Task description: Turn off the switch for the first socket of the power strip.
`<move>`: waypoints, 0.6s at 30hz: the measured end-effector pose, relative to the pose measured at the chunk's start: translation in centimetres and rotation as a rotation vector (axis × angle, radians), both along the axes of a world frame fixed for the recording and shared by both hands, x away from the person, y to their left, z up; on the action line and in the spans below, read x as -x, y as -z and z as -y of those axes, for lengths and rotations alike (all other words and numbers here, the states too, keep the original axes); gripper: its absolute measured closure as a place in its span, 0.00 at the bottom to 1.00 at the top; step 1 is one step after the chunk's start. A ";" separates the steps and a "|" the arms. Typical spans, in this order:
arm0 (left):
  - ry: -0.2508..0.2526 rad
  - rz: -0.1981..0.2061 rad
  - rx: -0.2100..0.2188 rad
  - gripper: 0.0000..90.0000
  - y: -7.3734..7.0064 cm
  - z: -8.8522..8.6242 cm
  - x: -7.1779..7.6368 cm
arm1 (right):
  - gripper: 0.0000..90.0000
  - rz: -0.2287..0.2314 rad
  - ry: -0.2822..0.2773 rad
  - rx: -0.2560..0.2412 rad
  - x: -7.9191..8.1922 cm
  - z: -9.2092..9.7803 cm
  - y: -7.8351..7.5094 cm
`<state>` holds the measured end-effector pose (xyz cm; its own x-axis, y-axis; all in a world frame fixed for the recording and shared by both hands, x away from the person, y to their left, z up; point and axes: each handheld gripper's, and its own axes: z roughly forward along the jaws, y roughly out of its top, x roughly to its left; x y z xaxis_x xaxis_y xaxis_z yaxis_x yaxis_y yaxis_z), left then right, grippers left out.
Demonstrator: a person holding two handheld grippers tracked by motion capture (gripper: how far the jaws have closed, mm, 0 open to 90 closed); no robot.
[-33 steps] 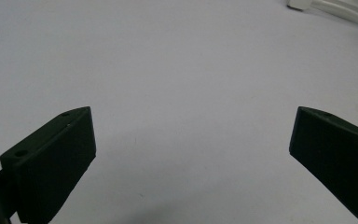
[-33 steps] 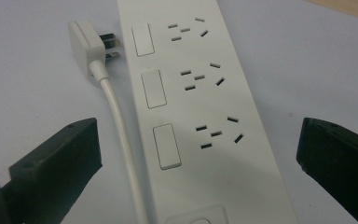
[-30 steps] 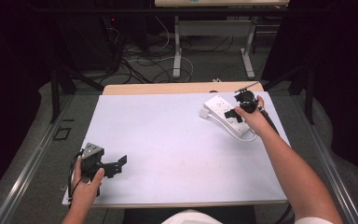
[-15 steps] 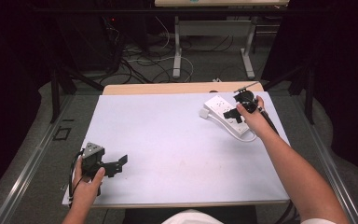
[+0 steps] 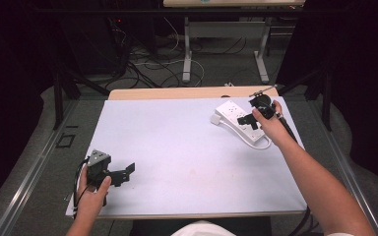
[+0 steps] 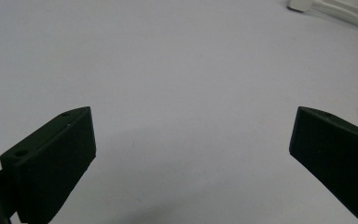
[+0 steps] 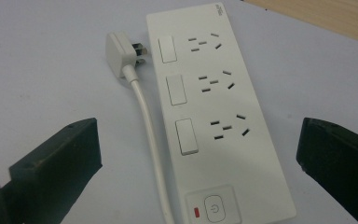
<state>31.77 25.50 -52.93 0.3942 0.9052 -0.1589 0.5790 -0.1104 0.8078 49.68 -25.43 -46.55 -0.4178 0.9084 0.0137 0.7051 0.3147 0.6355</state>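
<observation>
A white power strip [image 5: 240, 120] [image 7: 214, 112] lies at the far right of the white table mat [image 5: 187, 147]. It has three socket groups, three rocker switches and a power button with a red light [image 7: 213, 208]. Its white plug [image 7: 121, 55] [image 5: 216, 118] and cable [image 7: 151, 135] lie loose on the mat beside it. My right gripper [image 5: 248, 118] [image 7: 196, 154] hovers open just above the strip, jaws spread wide to either side of it. My left gripper [image 5: 123, 173] [image 6: 191, 154] rests open near the mat's front left corner, nothing between its jaws.
A bare wooden strip of table [image 5: 187, 92] runs along the far edge behind the mat. Beyond it, table legs [image 5: 187, 49] and tangled cables [image 5: 147, 64] sit on the floor. The strip's end [image 6: 335, 7] shows far off in the left gripper view.
The right gripper has edged slightly over the power strip. The left gripper has not moved.
</observation>
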 end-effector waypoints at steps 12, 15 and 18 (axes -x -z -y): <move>0.002 0.000 -0.002 0.00 0.0 0.1 0.0 | 0.00 0.026 -0.051 -0.004 2.8 0.0 -1.3; 0.001 -0.002 -0.001 0.00 0.0 0.1 0.1 | 0.00 0.043 -0.062 -0.006 3.8 0.0 -1.6; 0.007 0.002 -0.005 0.00 0.0 0.1 0.1 | 0.00 0.054 -0.073 -0.009 4.7 -0.1 -1.7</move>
